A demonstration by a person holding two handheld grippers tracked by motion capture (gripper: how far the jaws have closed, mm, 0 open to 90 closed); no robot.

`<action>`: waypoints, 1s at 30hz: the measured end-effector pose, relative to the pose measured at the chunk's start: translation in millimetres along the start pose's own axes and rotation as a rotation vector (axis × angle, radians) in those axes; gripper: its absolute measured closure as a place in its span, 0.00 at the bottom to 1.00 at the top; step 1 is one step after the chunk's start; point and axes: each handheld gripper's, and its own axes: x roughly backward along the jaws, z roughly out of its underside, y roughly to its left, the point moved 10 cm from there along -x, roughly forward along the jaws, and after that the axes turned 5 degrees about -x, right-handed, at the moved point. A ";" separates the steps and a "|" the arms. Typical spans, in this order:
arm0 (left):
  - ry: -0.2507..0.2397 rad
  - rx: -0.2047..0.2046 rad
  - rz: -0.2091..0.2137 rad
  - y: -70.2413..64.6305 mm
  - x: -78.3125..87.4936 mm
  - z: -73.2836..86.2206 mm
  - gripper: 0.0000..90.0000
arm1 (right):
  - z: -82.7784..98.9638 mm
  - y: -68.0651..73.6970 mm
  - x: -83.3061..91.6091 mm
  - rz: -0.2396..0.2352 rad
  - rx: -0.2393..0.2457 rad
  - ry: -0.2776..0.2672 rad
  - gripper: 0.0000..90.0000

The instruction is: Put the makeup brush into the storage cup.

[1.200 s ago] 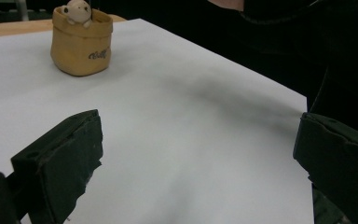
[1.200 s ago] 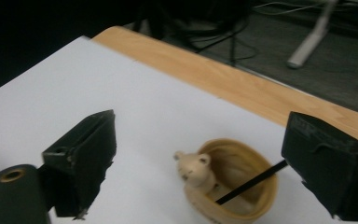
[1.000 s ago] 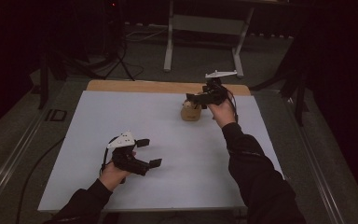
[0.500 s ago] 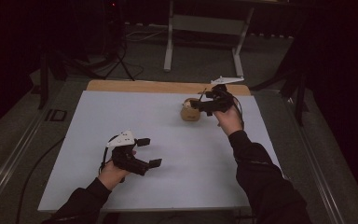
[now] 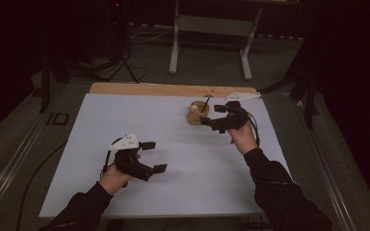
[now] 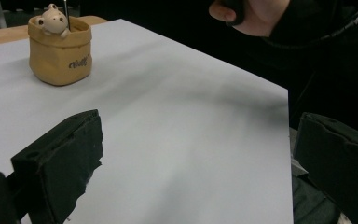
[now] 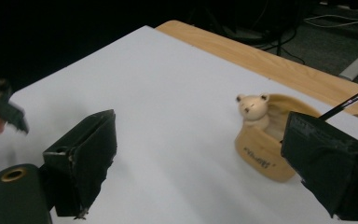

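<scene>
A tan pouch-shaped holder (image 5: 195,114) with a small bear figure (image 7: 253,108) on its rim stands at the far right of the white table top. A thin dark pen (image 5: 207,99) sticks up out of it. My right gripper (image 5: 212,114) hovers just right of the holder, open and empty; its jaws frame the holder (image 7: 263,156) and the pen (image 7: 349,103). My left gripper (image 5: 154,156) rests low near the front left, open with nothing in it. Its own view has the holder (image 6: 60,51) far off, beyond the left gripper (image 6: 198,140).
The white sheet (image 5: 125,120) covers most of a wooden table, whose bare strip (image 5: 139,89) runs along the far edge. A metal stand (image 5: 209,29) and cables lie on the dark floor beyond. The person's right hand (image 6: 256,16) shows in the left gripper view.
My right gripper has drawn back from over the holder, toward the near right and a little lower. The left gripper has stayed where it was.
</scene>
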 end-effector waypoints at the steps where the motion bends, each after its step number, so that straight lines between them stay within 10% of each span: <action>1: 0.001 -0.001 -0.001 0.3 0.4 -0.2 0.02 | 1.9 1.4 1.5 0.010 0.003 -0.005 0.12; 30: 0.031 -0.040 -0.046 11.7 29.0 9.5 0.02 | 70.5 30.0 33.9 0.007 0.075 -0.022 0.20</action>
